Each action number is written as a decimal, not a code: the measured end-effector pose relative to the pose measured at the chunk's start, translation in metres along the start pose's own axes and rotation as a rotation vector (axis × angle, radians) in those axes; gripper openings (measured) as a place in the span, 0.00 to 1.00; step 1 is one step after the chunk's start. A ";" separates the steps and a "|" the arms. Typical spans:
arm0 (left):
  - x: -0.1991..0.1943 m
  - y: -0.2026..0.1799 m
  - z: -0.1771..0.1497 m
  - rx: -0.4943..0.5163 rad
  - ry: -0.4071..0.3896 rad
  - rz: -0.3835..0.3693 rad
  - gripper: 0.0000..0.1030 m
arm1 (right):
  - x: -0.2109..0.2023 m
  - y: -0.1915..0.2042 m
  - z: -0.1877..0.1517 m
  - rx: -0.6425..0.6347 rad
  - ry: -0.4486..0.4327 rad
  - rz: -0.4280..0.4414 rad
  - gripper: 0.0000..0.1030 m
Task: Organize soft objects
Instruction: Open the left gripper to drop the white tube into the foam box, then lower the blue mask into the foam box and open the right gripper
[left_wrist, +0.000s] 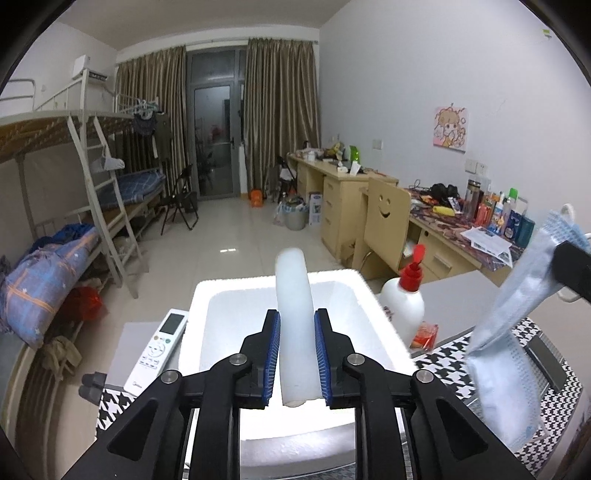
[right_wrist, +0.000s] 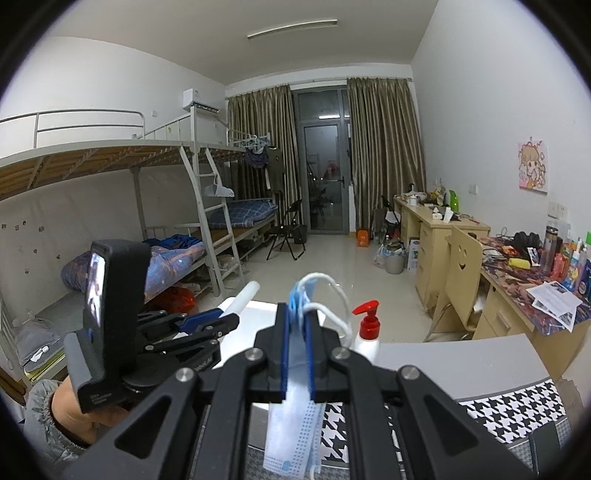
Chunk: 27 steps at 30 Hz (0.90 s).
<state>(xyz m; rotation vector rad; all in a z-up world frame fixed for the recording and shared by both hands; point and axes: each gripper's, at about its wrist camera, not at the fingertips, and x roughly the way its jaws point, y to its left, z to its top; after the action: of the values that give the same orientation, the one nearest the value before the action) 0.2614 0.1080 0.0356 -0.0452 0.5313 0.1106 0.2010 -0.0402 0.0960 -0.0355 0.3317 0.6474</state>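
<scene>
The left gripper (left_wrist: 297, 354) held its jaws loosely around a foam tube (left_wrist: 295, 295) pointing lengthwise over the white box (left_wrist: 373, 314), while the right gripper (right_wrist: 297, 347) sat clamped on a face mask (right_wrist: 293, 424).

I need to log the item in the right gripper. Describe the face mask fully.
The face mask is a pale blue disposable one of thin pleated non-woven fabric, folded lengthwise, with white elastic ear loops curling out at the top. It hangs vertically in the air, pinched near its upper end between the blue pads of the right gripper, its lower end dangling free above the houndstooth cloth. Only the gripper touches it.
</scene>
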 end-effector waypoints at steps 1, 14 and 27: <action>0.002 0.001 -0.001 -0.001 0.008 0.001 0.26 | 0.002 0.000 0.000 0.001 0.005 -0.002 0.10; -0.016 0.023 -0.002 -0.025 -0.036 0.088 0.93 | 0.015 0.002 0.010 0.000 0.006 0.000 0.10; -0.038 0.045 -0.006 -0.061 -0.068 0.151 0.99 | 0.036 0.010 0.020 0.004 -0.002 0.033 0.10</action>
<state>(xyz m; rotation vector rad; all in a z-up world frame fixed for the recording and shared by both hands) 0.2205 0.1490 0.0491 -0.0604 0.4633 0.2752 0.2277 -0.0089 0.1046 -0.0259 0.3319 0.6791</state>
